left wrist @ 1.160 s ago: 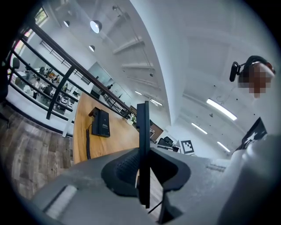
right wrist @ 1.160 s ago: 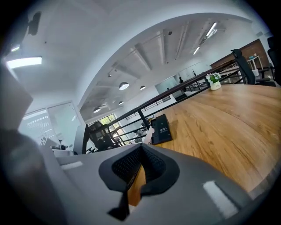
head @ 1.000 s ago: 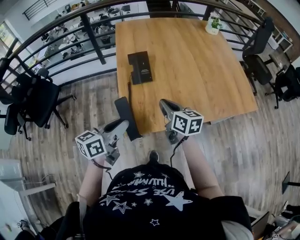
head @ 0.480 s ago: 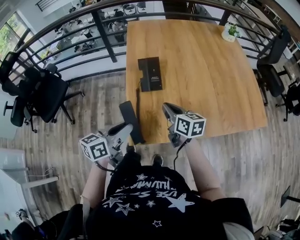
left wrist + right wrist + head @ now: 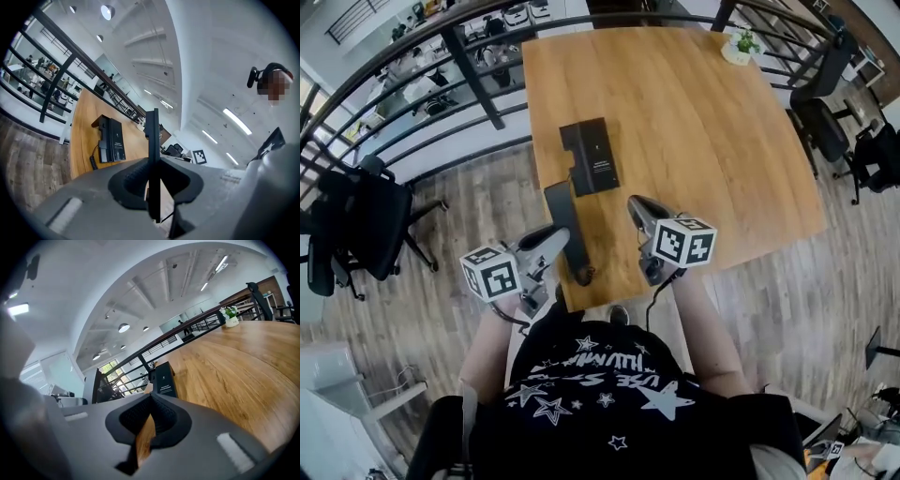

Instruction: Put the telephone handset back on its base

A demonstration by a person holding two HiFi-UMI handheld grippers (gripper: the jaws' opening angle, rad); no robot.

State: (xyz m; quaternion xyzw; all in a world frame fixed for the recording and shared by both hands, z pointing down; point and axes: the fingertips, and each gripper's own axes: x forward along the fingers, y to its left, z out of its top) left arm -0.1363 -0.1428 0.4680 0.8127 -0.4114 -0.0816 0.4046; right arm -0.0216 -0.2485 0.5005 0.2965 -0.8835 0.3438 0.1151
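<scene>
The black telephone base (image 5: 592,157) lies flat on the near-left part of the wooden table (image 5: 703,141). My left gripper (image 5: 551,242) is shut on the black handset (image 5: 561,208), which hangs over the table's near-left edge, short of the base. In the left gripper view the handset (image 5: 152,150) stands edge-on between the jaws, with the base (image 5: 111,145) and its coiled cord (image 5: 93,161) beyond. My right gripper (image 5: 636,204) hovers over the table's near edge, to the right of the handset, shut and holding nothing. The right gripper view shows the base (image 5: 164,378) ahead.
A small potted plant (image 5: 739,47) stands at the table's far right corner. A black railing (image 5: 478,66) runs behind and left of the table. Office chairs stand on the wood floor at the left (image 5: 366,220) and right (image 5: 820,122).
Both grippers have come nearer the table and the base. The handset stays in the left gripper and now hangs over the table's edge. The right gripper is over the near edge.
</scene>
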